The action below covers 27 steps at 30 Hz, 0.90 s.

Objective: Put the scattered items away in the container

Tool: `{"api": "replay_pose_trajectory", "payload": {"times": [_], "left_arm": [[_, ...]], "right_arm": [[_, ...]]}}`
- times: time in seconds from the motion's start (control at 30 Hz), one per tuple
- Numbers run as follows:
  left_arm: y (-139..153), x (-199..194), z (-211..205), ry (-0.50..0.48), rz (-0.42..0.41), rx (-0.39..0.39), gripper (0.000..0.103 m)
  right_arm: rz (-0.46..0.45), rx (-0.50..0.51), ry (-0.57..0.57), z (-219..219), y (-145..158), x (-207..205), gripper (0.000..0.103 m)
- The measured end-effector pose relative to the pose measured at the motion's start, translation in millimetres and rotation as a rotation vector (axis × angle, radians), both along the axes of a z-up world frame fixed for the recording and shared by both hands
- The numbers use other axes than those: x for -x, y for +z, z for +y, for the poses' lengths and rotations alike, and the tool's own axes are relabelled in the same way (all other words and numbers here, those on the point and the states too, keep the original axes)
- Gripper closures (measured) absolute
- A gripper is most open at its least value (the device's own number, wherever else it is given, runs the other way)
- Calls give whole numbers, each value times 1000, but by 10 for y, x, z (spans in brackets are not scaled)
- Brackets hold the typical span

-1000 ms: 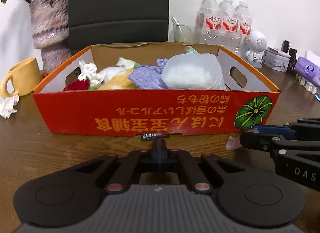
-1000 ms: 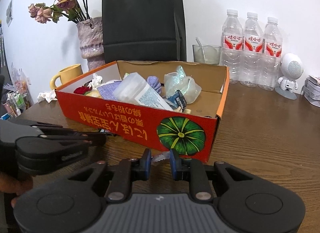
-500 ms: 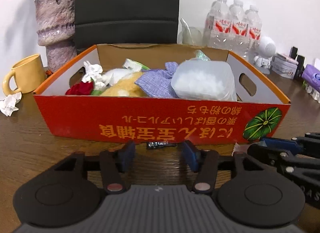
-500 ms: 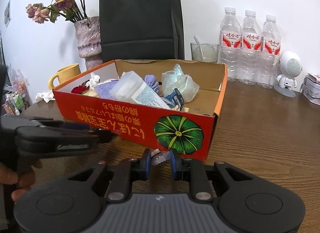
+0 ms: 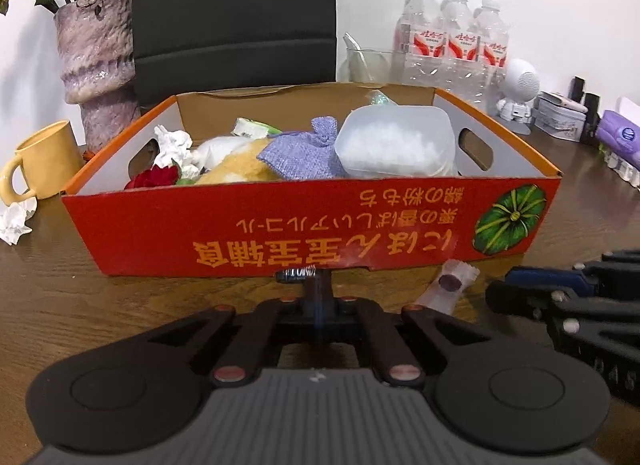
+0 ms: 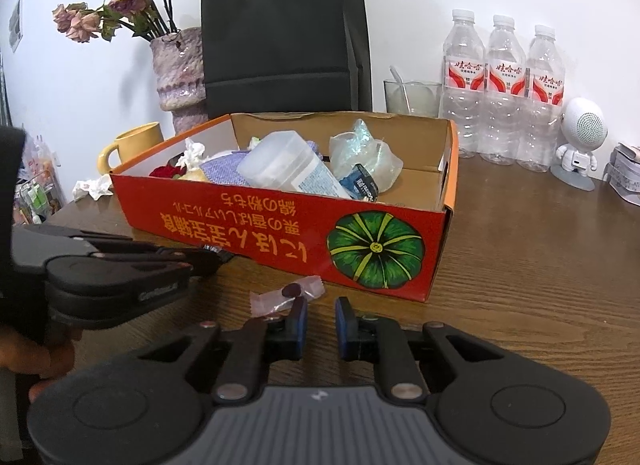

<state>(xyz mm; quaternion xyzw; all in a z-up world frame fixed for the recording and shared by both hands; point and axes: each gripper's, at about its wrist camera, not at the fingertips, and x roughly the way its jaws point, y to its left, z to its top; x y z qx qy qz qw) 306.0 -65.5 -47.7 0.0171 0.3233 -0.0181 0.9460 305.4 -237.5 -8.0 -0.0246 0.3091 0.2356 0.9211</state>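
Now, line by line:
Left gripper: fingers pressed together at the foot of the box, tips at a small dark packet; appears clamped on it, though the contact itself is blurred.
Dark packet: on the table, touching or just under the box's front wall, near its middle; long axis along that wall.
Right gripper: jaws parted by a narrow gap, nothing between them.
Candy: clear wrapper with a dark sweet inside, flat on the table just in front of the box's pumpkin corner.
Key relation: candy just ahead and slightly left of the right gripper, its near end by the left blue pad; long axis crosswise to the fingers, tilted up toward the box.
Nearer hand: right one for the candy; left one occupied at the packet.
Box: red cardboard, already holding a tub, purple pouch, crumpled tissue, plastic bag, a red flower.
Tissue: loose on the table beside the yellow mug, left of the box, well apart from both grippers.
Likely step: a small shift left and forward to straddle the wrapper's narrow width, then close.
Risk: thin wrapper may slide on the wood rather than lift.
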Motion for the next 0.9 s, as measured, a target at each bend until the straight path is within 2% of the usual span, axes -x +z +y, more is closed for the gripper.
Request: {"api": "replay_pose_trajectory", "payload": {"times": [0.17, 0.27, 0.37, 0.5, 0.53, 0.57, 0.63, 0.77, 0.9], "left_arm": [[9, 121, 118, -29, 0, 48, 102], [39, 166, 209, -24, -21, 48, 101], [39, 145, 322, -7, -16, 52, 100], [60, 120, 449, -8, -23, 63, 98], [66, 115, 468, -15, -23, 69, 91], [70, 101, 486, -20, -22, 76, 76], [68, 97, 486, -26, -26, 75, 56], [56, 41, 396, -55, -32, 63, 54], [50, -35, 271, -52, -34, 65, 54]], "right_arm": [[1, -41, 0, -48, 29, -3, 86], [-17, -67, 25, -27, 64, 25, 86], [-4, -90, 71, 68, 70, 13, 85], [-12, -70, 98, 288, 68, -22, 84], [-10, -68, 98, 341, 73, -52, 83], [-8, -61, 88, 376, 76, -72, 80], [-15, -33, 47, 408, 85, -68, 73], [-33, 18, -28, 344, 54, -22, 52], [14, 16, -86, 309, -6, -137, 52]]}}
